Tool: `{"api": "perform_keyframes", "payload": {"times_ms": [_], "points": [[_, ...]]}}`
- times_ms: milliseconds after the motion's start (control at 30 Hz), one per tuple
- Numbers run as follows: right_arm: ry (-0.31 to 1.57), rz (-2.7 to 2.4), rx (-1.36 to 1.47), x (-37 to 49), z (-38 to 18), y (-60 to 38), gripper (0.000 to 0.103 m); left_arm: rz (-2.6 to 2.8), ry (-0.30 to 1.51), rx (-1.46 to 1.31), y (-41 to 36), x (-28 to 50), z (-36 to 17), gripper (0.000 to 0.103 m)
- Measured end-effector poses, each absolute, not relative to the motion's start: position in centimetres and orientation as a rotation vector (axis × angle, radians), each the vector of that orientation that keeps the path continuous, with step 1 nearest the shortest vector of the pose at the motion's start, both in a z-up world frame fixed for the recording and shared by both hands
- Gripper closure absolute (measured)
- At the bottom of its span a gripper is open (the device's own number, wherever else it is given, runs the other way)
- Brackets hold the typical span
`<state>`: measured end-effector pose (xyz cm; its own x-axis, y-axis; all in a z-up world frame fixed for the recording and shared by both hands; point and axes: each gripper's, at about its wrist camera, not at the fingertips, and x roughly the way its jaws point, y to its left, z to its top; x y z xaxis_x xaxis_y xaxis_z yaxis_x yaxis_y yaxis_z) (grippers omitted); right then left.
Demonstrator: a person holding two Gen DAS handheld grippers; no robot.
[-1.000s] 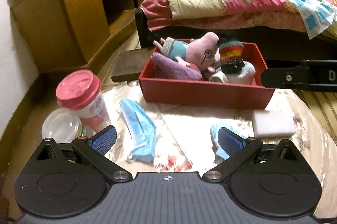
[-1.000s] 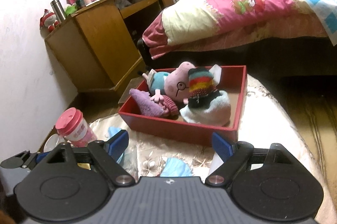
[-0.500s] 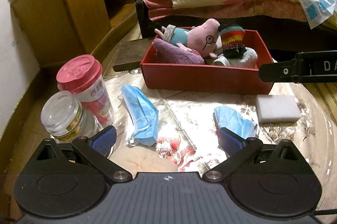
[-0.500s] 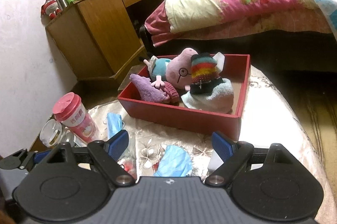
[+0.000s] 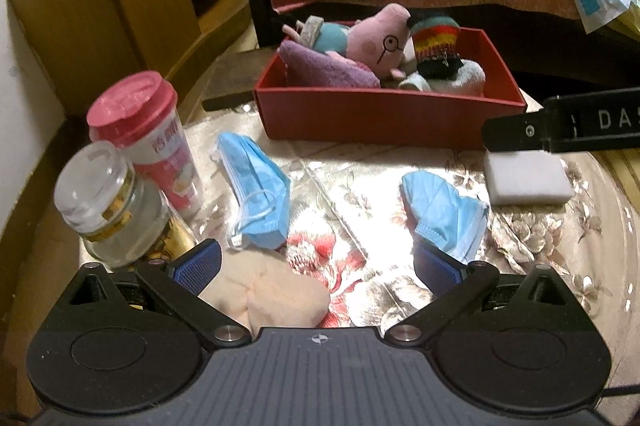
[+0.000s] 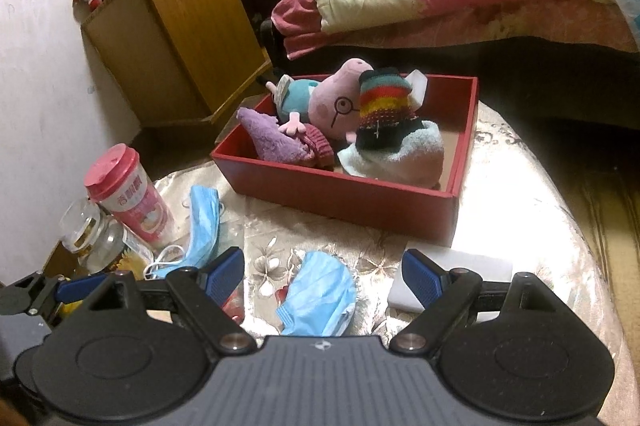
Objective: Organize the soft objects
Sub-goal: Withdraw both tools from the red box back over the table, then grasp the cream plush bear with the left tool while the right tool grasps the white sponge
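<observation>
Red box (image 6: 344, 193) at the table's far side holds a pink pig plush (image 6: 336, 101), purple cloth (image 6: 272, 141), striped knit piece (image 6: 384, 105) and pale towel (image 6: 400, 157). Near it lie two crumpled blue masks, left (image 5: 256, 185) and right (image 5: 444, 209), a white sponge (image 5: 524, 177) far right, and a peach soft item (image 5: 272, 298) nearest.

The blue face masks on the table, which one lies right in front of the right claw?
The crumpled mask beside the white sponge; the other mask lies by the pink cup.
</observation>
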<state>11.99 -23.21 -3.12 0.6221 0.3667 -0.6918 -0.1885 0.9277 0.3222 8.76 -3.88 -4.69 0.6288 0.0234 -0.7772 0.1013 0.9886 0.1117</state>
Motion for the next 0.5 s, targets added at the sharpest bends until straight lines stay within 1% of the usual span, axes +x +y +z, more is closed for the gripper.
{"api": "perform_keyframes", "payload": {"times_ms": [133, 233, 500], "points": [[0.853, 0.320, 0.232, 12.3, -3.3, -23.3, 0.039, -0.056, 0.929, 0.117, -3.0, 8.7, -5.4, 0.005], [0.866, 0.328, 0.241, 12.4, -3.4, -23.4, 0.039, -0.074, 0.960, 0.043, -1.7, 8.9, -5.5, 0.005], [0.885, 0.331, 0.273, 12.6, -3.7, -24.0, 0.039, -0.124, 0.960, -0.015, -1.2, 9.6, -4.7, 0.007]]}}
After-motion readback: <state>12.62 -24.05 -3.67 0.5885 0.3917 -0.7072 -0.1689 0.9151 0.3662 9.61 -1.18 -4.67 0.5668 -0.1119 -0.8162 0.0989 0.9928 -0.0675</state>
